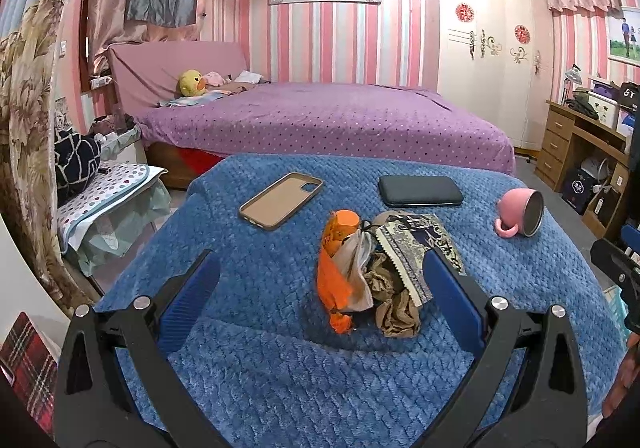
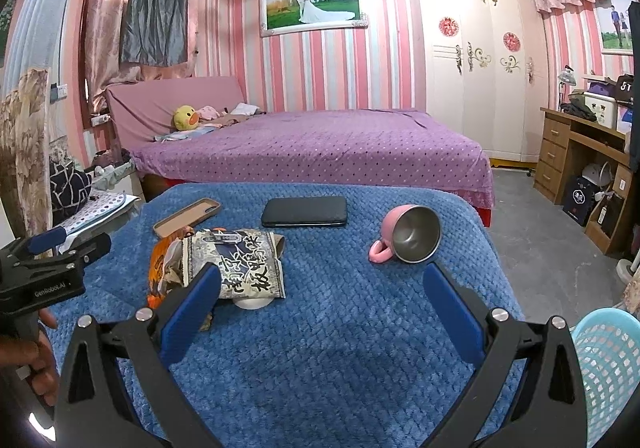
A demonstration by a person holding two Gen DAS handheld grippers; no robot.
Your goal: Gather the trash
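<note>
The left tool [image 1: 322,280] stood wide, its two blue fingers [image 1: 192,290] spread to either side of the frame's lower half and holding nothing. Between them, at the centre of the left wrist view, lay the trash: an orange wrapper [image 1: 334,268] standing crumpled and tilted, a crumpled brown paper [image 1: 394,298] just beside it on the right, and a printed snack bag [image 1: 416,244] leaning behind both. The right-hand finger of this tool overlapped the bag's lower corner in the picture; whether it touched could not be told. All of it rested on the worktop [image 1: 280,368], which was covered with a blue quilted cloth.

The right tool [image 2: 322,284] was also wide and empty. In the right wrist view the snack bag [image 2: 236,262] lay at centre left, just beyond the tool's left-hand finger [image 2: 192,308], with the orange wrapper [image 2: 158,268] at the bag's left edge. The trash therefore sat left of the gap, not inside it.

Farther up the worktop lay a tan phone case [image 1: 282,199] and a dark phone [image 1: 420,190], well apart from the trash. A pink cup [image 2: 408,234] lay on its side right of centre. A pale blue basket [image 2: 608,368] showed at the lower right edge of the right wrist view.
</note>
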